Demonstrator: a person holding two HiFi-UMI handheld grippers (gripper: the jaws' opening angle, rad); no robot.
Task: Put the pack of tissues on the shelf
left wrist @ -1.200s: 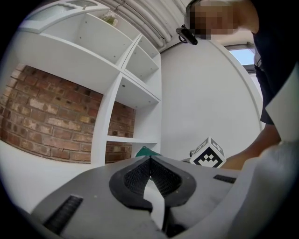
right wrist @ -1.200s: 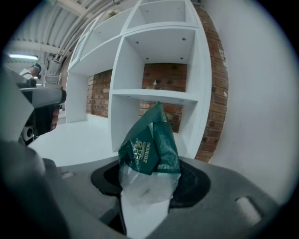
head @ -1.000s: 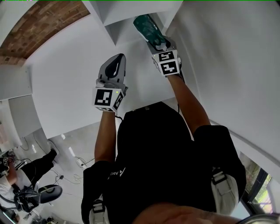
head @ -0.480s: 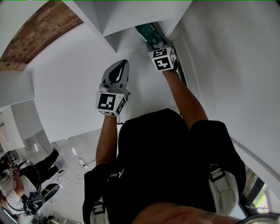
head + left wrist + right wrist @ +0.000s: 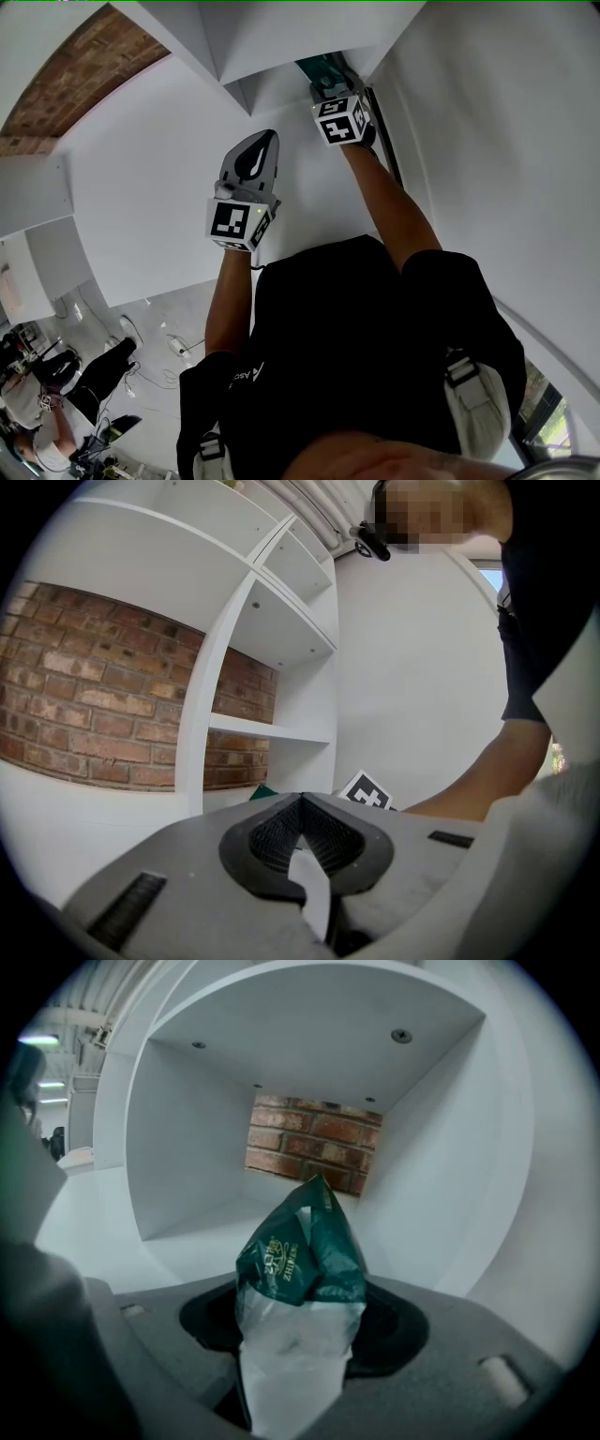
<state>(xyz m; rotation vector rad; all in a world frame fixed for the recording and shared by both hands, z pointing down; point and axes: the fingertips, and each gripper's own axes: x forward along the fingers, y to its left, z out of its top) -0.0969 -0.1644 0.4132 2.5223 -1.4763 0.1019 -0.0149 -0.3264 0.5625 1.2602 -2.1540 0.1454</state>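
Shelf (image 5: 187, 1147): white, open compartments; one compartment straight ahead of the right jaws, its opening filling most of the right gripper view; more compartments (image 5: 272, 731) ahead and to the left of the left jaws.
Brick wall (image 5: 314, 1143): red, showing through the back of the compartment, beyond the right jaws.
Person's right arm (image 5: 394, 216): bare, stretched out behind the right gripper toward the shelf.
Left gripper (image 5: 302, 827): held back (image 5: 251, 155), short of the shelf and left of the right gripper; jaws closed tip to tip, nothing between them.
Right gripper (image 5: 305, 1330): at the mouth of the compartment (image 5: 328, 86); jaws opening, with the pack between them and pads against its sides.
Pack of tissues (image 5: 300, 1260): green and clear wrapper, standing up between the right jaws, green end jutting forward past the tips into the compartment (image 5: 317, 67); whether touching the compartment floor cannot be told.
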